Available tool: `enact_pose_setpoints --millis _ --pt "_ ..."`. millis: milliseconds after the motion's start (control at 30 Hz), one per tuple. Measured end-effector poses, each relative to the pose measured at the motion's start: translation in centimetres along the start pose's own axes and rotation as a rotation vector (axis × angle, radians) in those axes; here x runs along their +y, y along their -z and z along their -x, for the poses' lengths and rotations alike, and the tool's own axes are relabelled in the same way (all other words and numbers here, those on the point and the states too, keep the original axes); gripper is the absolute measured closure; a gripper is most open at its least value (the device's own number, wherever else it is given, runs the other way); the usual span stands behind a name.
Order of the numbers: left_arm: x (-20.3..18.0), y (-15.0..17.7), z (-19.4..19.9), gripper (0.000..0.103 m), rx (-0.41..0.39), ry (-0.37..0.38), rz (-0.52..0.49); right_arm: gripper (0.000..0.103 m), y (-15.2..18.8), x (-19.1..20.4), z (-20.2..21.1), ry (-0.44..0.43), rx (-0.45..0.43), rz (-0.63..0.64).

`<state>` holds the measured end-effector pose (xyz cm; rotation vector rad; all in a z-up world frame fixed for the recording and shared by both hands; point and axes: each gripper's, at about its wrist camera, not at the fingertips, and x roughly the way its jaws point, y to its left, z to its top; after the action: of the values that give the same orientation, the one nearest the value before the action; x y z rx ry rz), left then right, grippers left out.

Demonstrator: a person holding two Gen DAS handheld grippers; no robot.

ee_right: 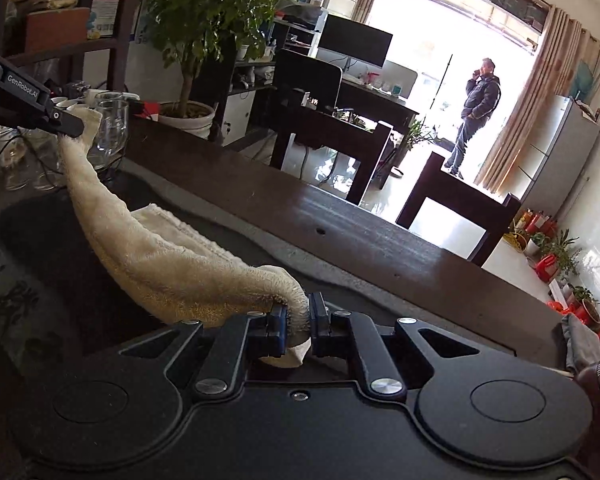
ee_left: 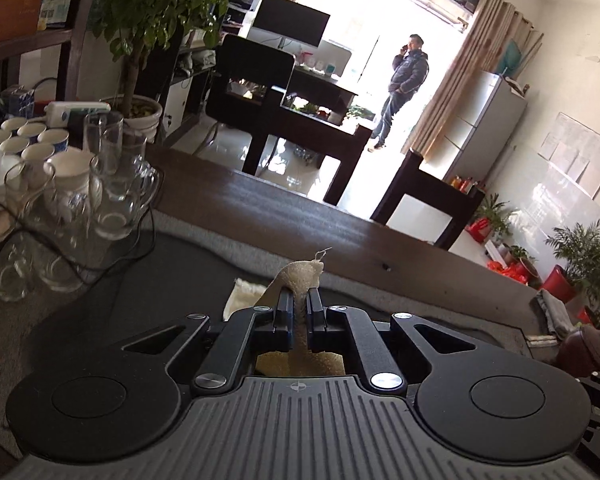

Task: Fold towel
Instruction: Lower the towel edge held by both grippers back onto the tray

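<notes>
A cream towel (ee_right: pixel 156 264) hangs in a sagging band between my two grippers above a dark stone tray (ee_right: pixel 40 220). My right gripper (ee_right: pixel 298 308) is shut on one corner of the towel, which bunches between its pads. In the right wrist view my left gripper (ee_right: pixel 74 124) sits at the upper left, shut on the other corner. In the left wrist view my left gripper (ee_left: pixel 300 300) pinches a towel (ee_left: pixel 304 276) corner that pokes up past the fingertips. A lower layer of towel lies on the tray behind the hanging band.
Glass mugs (ee_left: pixel 112 184) and white teacups (ee_left: pixel 28 140) crowd the left of the tray. A dark wooden table edge (ee_left: pixel 340 224) runs across behind. A potted tree (ee_left: pixel 140 40) stands behind the cups. A person (ee_left: pixel 404 88) stands far off by the bright doorway, near desks and a monitor.
</notes>
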<state>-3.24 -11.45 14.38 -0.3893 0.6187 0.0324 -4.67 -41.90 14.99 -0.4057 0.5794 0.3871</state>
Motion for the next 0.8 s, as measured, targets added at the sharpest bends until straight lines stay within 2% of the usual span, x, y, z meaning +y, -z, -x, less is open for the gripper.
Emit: enact_pose_setpoints --millis 133,333,400,567,700,800 --pt "0.6 3.6 2.1 0.097 0.027 -0.022 -0.01 0.091 1.6 0.6 1.5 -0.021 0.013 -0.003" --pt "1.0 6.3 4.9 0.097 0.025 -0.047 0.023 0.091 4.9 2.0 3.7 -0.093 0.062 -0.01" --pt "0.9 7.4 6.0 0.097 0.005 -0.06 0.003 0.091 6.0 2.4 4.2 -0.12 0.081 -0.004" --pt "0.9 9.4 6.5 0.097 0.03 -0.085 0.028 0.091 7.7 2.8 4.6 -0.165 0.114 0.008" --pt "1.4 10.3 6.4 0.097 0.05 -0.111 0.054 0.091 8.1 3.2 4.4 -0.188 0.129 0.016" --pt "1.5 9.5 5.8 0.097 0.043 -0.108 0.065 0.091 7.7 2.8 3.7 -0.178 0.127 -0.004"
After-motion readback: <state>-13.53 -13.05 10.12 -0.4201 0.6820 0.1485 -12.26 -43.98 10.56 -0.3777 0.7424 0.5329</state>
